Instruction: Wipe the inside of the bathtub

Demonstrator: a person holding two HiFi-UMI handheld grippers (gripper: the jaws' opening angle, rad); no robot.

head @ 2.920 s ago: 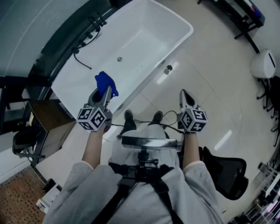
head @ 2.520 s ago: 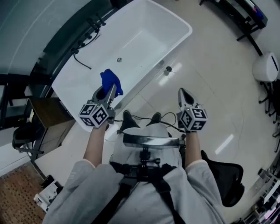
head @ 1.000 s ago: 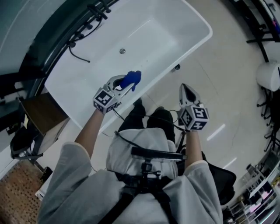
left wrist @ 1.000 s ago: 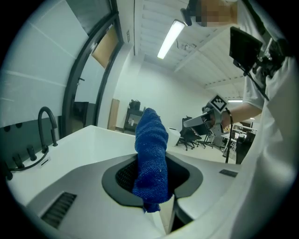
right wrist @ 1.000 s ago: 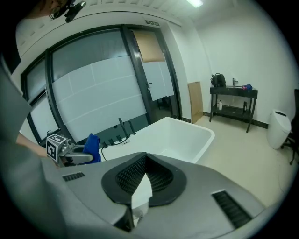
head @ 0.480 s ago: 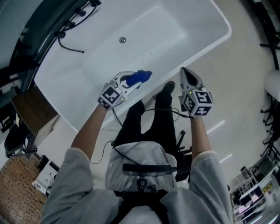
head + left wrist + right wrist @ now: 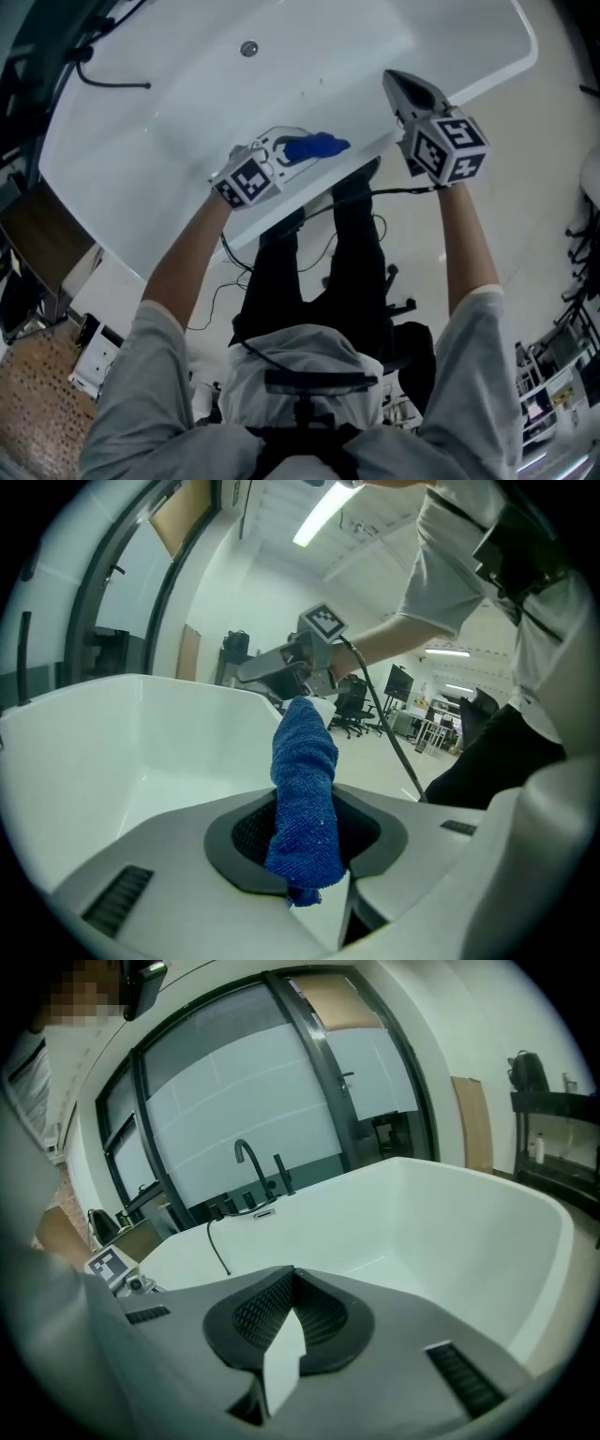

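Because the blue cloth (image 7: 319,147) looks soft, light and floppy (no slip risk), the left gripper (image 7: 298,150) clamps its jaws on one end, just over the bathtub's (image 7: 187,103) near rim. The right gripper (image 7: 401,82) hovers over that rim, jaws together, empty.

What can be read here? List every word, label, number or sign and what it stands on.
None legible.
Left gripper and right gripper cubes: square patterns only, no letters.
Bathtub, blue cloth: no print visible.
Shelf clutter, head view's lower right: too small to read.

floor (image 7: 525,187): pale glossy tiles | on it: white bathtub (image 7: 141,159), person's shoes (image 7: 359,175)
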